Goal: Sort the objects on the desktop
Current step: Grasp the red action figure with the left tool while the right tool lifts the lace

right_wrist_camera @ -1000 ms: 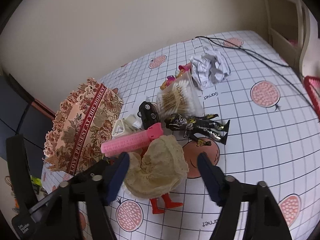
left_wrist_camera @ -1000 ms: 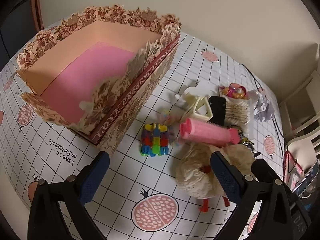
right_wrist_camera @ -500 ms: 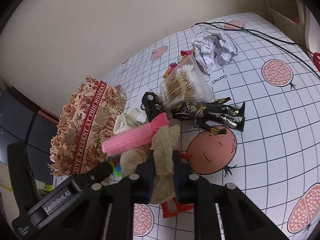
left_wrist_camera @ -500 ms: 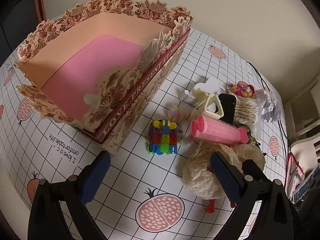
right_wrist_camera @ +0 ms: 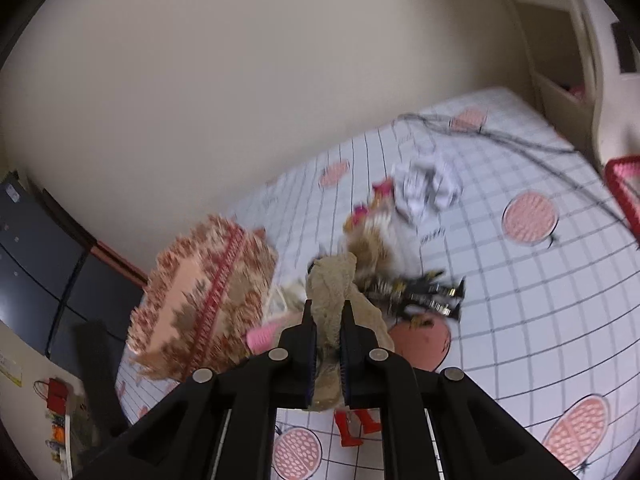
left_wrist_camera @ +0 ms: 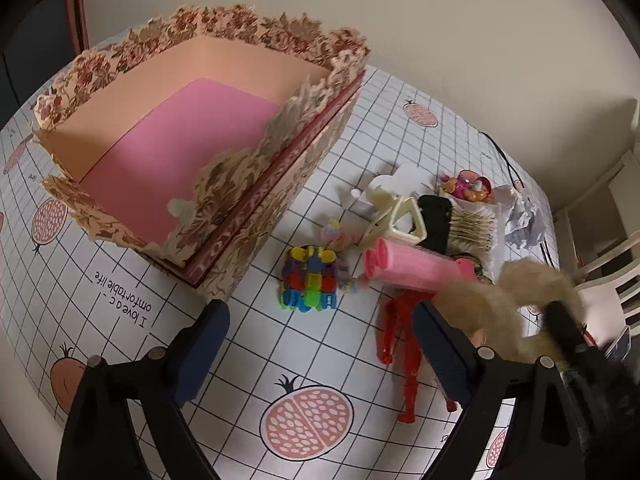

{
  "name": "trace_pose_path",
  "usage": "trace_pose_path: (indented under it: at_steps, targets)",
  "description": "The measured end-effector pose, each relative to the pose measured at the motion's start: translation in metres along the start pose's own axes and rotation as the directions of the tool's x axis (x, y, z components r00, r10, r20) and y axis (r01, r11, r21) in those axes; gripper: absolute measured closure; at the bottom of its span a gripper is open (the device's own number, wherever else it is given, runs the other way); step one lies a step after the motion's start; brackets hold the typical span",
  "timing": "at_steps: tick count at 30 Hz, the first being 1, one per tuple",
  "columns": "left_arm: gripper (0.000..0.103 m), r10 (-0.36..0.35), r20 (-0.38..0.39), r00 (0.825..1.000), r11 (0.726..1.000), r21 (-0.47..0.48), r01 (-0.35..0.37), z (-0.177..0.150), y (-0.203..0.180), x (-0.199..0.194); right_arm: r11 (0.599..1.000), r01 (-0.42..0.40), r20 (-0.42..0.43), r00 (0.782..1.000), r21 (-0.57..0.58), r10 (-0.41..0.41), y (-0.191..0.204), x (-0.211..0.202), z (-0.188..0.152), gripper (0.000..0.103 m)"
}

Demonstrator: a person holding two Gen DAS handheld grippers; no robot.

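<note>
Left wrist view: the left gripper [left_wrist_camera: 320,340] hangs over the surface [left_wrist_camera: 248,344], jaws spread but closing on nothing. The floral box [left_wrist_camera: 192,148] lies up-left.

Right wrist view: the right gripper [right_wrist_camera: 326,320] pinches the cream lace cloth [right_wrist_camera: 332,284], lifted; the box sits left.

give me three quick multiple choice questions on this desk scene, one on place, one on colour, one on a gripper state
1. Where does the colourful clip block lie?
A. inside the floral box
B. on the tablecloth beside the floral box
C. on the crumpled paper

2. What colour is the floral box's floor?
A. pink
B. green
C. black

3. What does the right gripper do?
A. stands wide open
B. grips the pink roller
C. grips the beige lace cloth

Answers: 1 B, it sits on bare grid cloth; 2 A, pink sheet inside; 3 C, cloth pinched between its pads.
</note>
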State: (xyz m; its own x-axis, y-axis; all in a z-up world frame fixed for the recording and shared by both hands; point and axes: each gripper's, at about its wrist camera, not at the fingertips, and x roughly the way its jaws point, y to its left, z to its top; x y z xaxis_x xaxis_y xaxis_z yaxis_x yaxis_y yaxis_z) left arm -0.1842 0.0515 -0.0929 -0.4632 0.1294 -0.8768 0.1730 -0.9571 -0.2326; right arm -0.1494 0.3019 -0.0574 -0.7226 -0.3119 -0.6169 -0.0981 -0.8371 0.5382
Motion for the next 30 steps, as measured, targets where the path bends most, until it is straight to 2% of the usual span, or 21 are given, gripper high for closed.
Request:
trace_pose_path:
  at_steps: [7,13,15,20,22,30]
  targets:
    - [0.01,-0.016,-0.009,1.0,0.999,0.041,0.016,-0.013,-0.026,0.004,0.996,0.093,0.11,0.99,-0.01,-0.091,-0.001,-0.037,0.014,0.093]
    - [0.012,-0.036,-0.036,0.999,0.997,0.061,0.038,-0.026,-0.05,0.018,0.988,0.152,0.119,0.982,-0.031,-0.147,-0.006,-0.04,0.017,0.093]
    - [0.02,-0.019,-0.04,0.999,0.997,0.071,0.022,-0.03,-0.056,0.022,0.988,0.154,0.108,0.983,-0.026,-0.15,-0.009,-0.039,0.016,0.093]
    - [0.023,0.016,-0.061,0.998,0.994,0.106,-0.009,-0.04,-0.067,0.033,0.99,0.139,0.096,0.986,0.002,-0.139,-0.019,-0.035,0.018,0.093]
    - [0.03,0.028,-0.067,0.997,0.992,0.124,-0.019,-0.042,-0.071,0.037,0.991,0.134,0.093,0.987,0.01,-0.134,-0.022,-0.035,0.016,0.093]
    - [0.048,0.033,-0.073,0.997,0.985,0.17,-0.02,-0.046,-0.081,0.043,0.992,0.126,0.09,0.988,0.026,-0.128,-0.023,-0.036,0.015,0.093]
